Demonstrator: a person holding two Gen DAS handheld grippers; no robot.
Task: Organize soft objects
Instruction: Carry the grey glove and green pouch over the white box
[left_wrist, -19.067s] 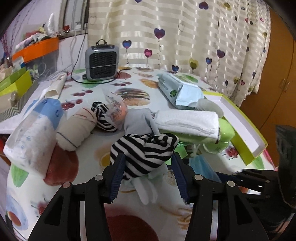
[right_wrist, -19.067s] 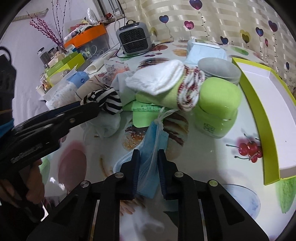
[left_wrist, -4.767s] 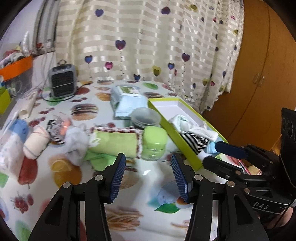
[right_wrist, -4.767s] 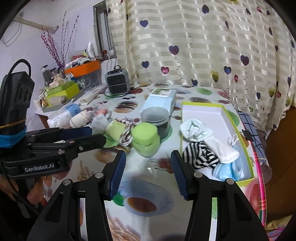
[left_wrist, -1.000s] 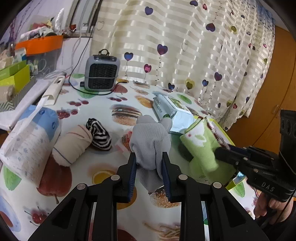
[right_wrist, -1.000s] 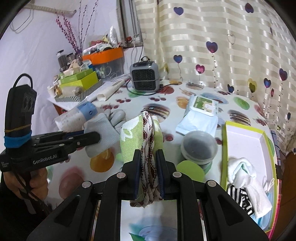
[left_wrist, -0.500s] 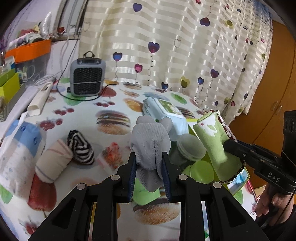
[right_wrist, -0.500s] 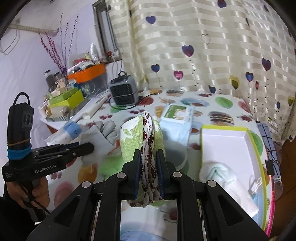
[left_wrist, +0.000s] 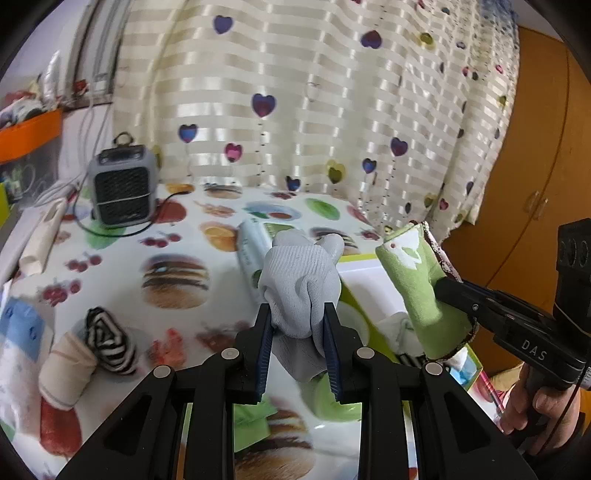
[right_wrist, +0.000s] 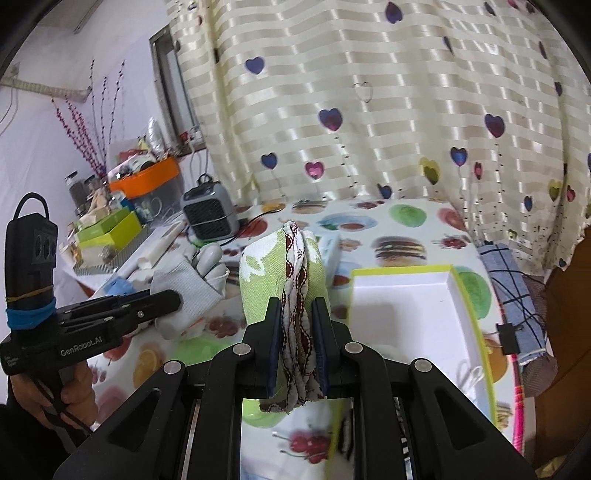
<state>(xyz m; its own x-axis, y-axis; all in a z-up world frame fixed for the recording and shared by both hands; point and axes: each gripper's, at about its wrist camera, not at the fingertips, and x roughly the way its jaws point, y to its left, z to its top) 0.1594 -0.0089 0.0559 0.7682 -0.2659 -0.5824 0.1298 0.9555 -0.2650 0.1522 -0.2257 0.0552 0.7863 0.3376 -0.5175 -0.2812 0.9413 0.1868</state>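
In the left wrist view, a beige roll (left_wrist: 64, 369) and a striped sock (left_wrist: 110, 343) lie at the lower left of the frame on the fruit-print table (left_wrist: 177, 229), not yet collected. At the centre the left gripper (left_wrist: 298, 345) is clamped on a grey knit glove (left_wrist: 301, 284), whose cuff hangs below the pads. To its right the right gripper (right_wrist: 297, 345) pinches a folded green towel (right_wrist: 280, 277) by its patterned edge; in the right wrist view the fold stands upright between the pads. Right of that lies the green-rimmed white box (right_wrist: 476, 325), its far half bare, with some pale cloth, hard to make out through blur, at its near end.

The step in hand appears to be carrying both pieces to the box. To do it well, each gripper should clear the box's rim before lowering, and the towel is best set flat on the bare floor so its fold holds. The glove should go beside it, not on top. The pads should part only once the cloth rests on the floor. The grippers sit near each other, so staggering the two drops would avoid a knock.
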